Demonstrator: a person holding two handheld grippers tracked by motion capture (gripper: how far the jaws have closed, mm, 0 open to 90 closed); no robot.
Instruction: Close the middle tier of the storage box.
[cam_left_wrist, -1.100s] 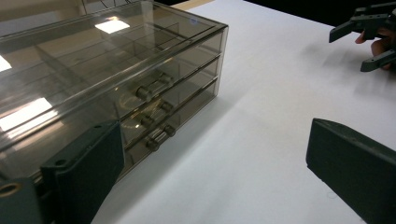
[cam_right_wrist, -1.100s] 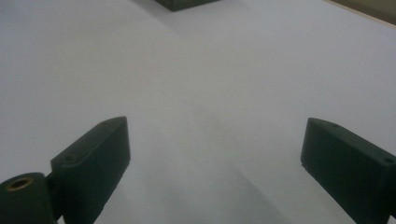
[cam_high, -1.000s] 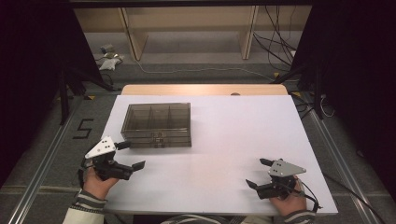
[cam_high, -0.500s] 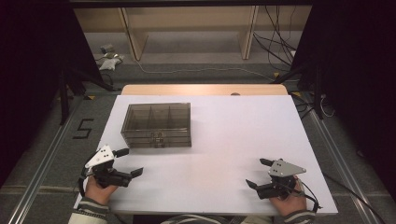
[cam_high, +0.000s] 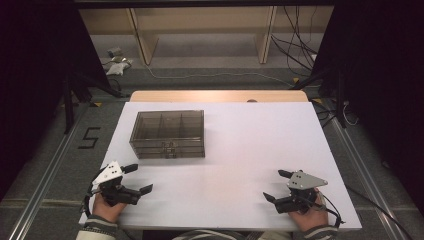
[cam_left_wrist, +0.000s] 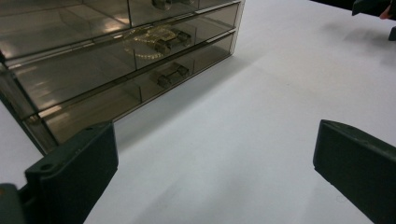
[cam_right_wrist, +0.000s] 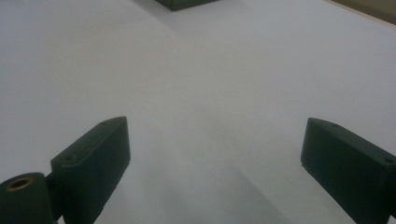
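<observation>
A smoky see-through drawer box (cam_high: 167, 132) stands on the white table top (cam_high: 240, 145), left of centre. In the left gripper view its drawer fronts (cam_left_wrist: 116, 70) show small handles, and a golden chain-like thing (cam_left_wrist: 147, 42) lies behind one front. My left gripper (cam_high: 141, 178) is held at the near left, a little in front of the box, open and holding nothing (cam_left_wrist: 210, 168). At the near right my right gripper (cam_high: 275, 185) is also open and holds nothing (cam_right_wrist: 210, 163). A corner of the box (cam_right_wrist: 187, 3) shows far ahead of it.
A wooden strip (cam_high: 220, 96) borders the table's far edge. Beyond it are shelf legs and cables on the floor (cam_high: 210, 75). A tripod (cam_high: 70, 95) stands left of the table. A hand holds each gripper near the table's front edge.
My left gripper has drawn back from the box toward the table's near edge. The right gripper has stayed put.
</observation>
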